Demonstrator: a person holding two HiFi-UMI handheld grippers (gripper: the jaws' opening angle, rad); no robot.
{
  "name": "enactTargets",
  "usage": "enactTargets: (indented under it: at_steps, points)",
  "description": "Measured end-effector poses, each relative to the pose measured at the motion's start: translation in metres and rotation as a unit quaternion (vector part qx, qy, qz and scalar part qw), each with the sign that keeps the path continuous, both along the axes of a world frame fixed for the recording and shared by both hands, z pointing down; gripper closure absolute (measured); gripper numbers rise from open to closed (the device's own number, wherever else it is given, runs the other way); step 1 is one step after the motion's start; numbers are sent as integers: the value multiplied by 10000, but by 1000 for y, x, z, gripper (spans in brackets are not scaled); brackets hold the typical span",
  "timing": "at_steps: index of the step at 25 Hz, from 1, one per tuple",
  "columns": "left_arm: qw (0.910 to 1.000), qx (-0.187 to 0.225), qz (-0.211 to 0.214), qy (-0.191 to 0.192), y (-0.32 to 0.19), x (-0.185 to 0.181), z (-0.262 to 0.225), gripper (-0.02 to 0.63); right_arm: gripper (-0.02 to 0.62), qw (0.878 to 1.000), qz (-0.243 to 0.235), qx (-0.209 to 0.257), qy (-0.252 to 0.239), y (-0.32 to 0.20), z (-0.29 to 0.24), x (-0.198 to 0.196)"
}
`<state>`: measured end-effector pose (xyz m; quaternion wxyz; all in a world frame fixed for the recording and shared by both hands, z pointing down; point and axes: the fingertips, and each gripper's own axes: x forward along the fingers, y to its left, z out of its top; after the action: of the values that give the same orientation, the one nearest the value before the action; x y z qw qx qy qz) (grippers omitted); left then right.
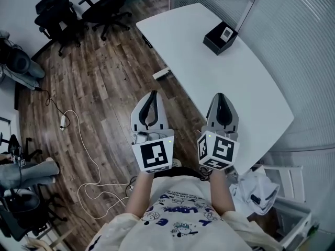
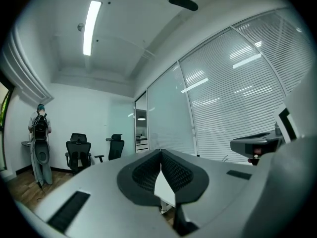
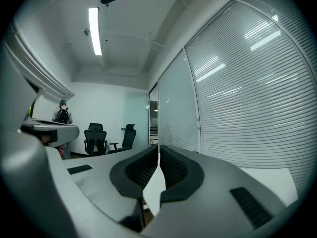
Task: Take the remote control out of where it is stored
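Jaws, left gripper (image 2: pixel 160 153): pressing together at the tips, with nothing lying between them.
Jaws, right gripper (image 3: pixel 158 148): clenching shut the same way, gripping nothing.
Grippers' place: left one hovering over the wood floor (image 1: pixel 104 88) beside the white table (image 1: pixel 251 93), right one hanging at that table's near edge.
Remote control (image 1: pixel 226 34): showing as a small pale slab with a dark patch, sitting in a black box (image 1: pixel 213 42) toward the table's far end, well apart from both grippers.

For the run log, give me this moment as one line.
left tool: shut, empty | right tool: shut, empty | black box: on white table, apart from both tools | stage: nothing grasped yet
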<state>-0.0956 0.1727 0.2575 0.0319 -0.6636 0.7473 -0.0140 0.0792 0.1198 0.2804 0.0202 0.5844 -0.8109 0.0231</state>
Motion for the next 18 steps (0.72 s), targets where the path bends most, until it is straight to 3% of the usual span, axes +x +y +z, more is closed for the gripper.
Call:
enactTargets:
  at_steps: [14, 18]
  points:
    - [9963, -222, 825, -68, -181, -62, 3, 592, 558, 9965, 831, -74, 75, -149, -2, -52]
    - [9943, -116, 1056, 3, -227, -74, -1, 592, 558, 9939, 1095, -102, 89, -186, -1, -60]
